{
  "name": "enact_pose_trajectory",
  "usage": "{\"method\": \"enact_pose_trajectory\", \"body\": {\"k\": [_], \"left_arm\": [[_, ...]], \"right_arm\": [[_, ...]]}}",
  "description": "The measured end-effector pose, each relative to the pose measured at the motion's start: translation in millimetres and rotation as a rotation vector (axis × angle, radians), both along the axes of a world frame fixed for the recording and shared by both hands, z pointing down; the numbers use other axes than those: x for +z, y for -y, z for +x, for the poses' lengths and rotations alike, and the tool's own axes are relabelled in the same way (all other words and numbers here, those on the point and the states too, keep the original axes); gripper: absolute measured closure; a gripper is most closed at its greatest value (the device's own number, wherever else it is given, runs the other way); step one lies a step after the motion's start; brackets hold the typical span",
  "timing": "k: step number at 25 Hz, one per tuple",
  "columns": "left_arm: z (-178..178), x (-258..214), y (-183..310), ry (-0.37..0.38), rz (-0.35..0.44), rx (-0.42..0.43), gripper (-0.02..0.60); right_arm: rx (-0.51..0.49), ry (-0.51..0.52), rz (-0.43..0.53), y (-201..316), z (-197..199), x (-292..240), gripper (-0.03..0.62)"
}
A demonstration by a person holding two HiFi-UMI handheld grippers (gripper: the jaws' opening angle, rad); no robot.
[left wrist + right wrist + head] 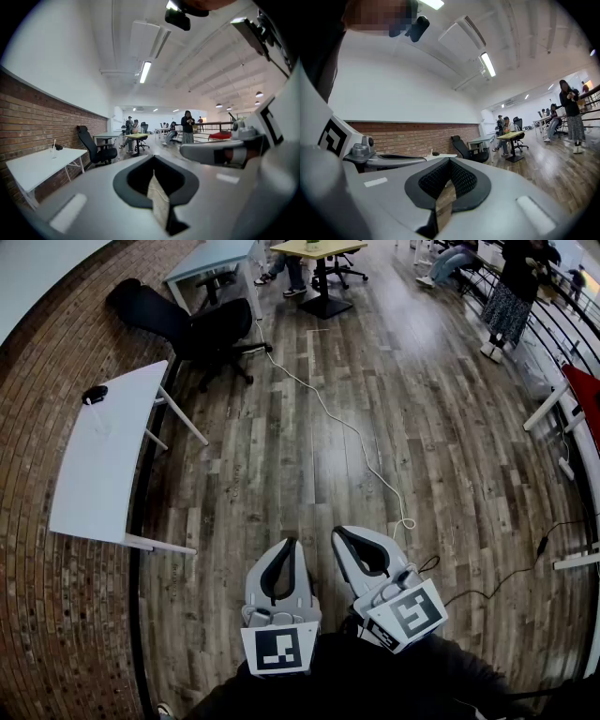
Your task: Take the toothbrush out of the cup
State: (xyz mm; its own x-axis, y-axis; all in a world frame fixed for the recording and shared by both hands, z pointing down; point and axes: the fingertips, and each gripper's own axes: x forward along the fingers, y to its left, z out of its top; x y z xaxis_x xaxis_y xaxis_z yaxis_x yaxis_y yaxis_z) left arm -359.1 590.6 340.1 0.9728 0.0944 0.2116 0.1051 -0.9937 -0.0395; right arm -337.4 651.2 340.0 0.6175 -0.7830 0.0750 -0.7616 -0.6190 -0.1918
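Note:
A clear cup [53,152] with a thin white toothbrush [54,143] upright in it stands on a white table [33,166], far off at the left of the left gripper view. In the head view the same table [103,465] lies at the left, well ahead of both grippers; the cup [100,420] is only a faint glint there. My left gripper [289,542] and right gripper [337,532] hang side by side over the wooden floor, both shut and holding nothing. Their jaws also meet with nothing between them in the gripper views, left gripper [153,159] and right gripper [450,160].
A small black object [94,395] lies on the table beside the cup. A black office chair [220,329] stands beyond the table. A white cable [356,437] runs across the floor. People sit and stand at far desks [319,249]; a brick wall [56,615] runs along the left.

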Motion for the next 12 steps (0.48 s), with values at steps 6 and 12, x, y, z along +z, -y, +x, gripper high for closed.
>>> {"method": "enact_pose_trajectory", "body": {"k": [6, 12], "left_arm": [[60, -7, 56, -0.011, -0.001, 0.021, 0.572], [120, -19, 101, -0.053, -0.004, 0.025, 0.572]], "right_arm": [[0.002, -0.004, -0.004, 57, 54, -5, 0.592], [0.005, -0.055, -0.003, 101, 114, -20, 0.592]]}}
